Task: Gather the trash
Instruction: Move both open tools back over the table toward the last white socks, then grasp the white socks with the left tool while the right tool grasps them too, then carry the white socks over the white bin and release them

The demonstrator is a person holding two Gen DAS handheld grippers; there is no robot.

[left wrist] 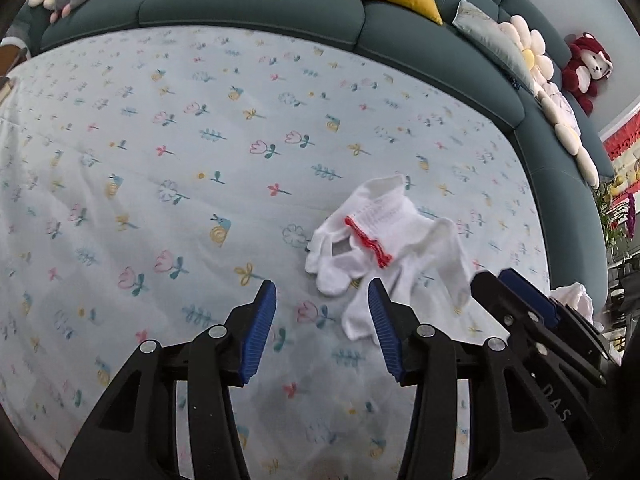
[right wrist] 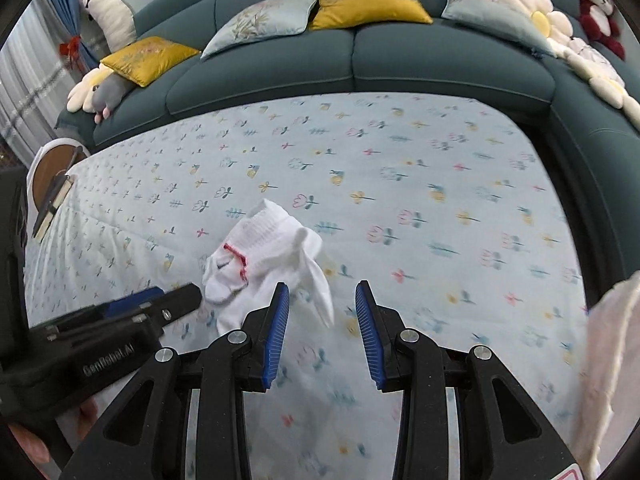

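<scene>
**A:** What is lying on the cloth, and how many things are there?

**B:** One crumpled heap of white knitted work gloves [left wrist: 384, 236] is lying on a pale blue tablecloth printed with small flowers and snails [left wrist: 160, 140]. At least one red-stitched cuff edge is showing, and several limp fingers are splaying out towards the camera. I cannot tell whether the heap is one glove or two.

**A:** Where is it sitting relative to the tools?

**B:** In the left wrist view it is resting just ahead of the left gripper [left wrist: 322, 294], slightly to the right of the gap, and its near edge is overlapping the right-hand blue pad in the picture; whether they touch, I cannot tell. In the right wrist view the same heap [right wrist: 268, 256] is lying just ahead and left of the right gripper [right wrist: 322, 296].

**A:** Are the two grippers holding anything?

**B:** No. Both are standing with their blue ribbed pads spread apart, with only cloth showing between them. Each gripper is appearing at the edge of the other's view.

**A:** And behind?

**B:** A teal sofa [right wrist: 360, 64] is curving round the table, carrying two mustard cushions, two pale blue cushions, a daisy-shaped cushion [right wrist: 540, 20] and a dark red teddy bear [right wrist: 596, 4].
</scene>
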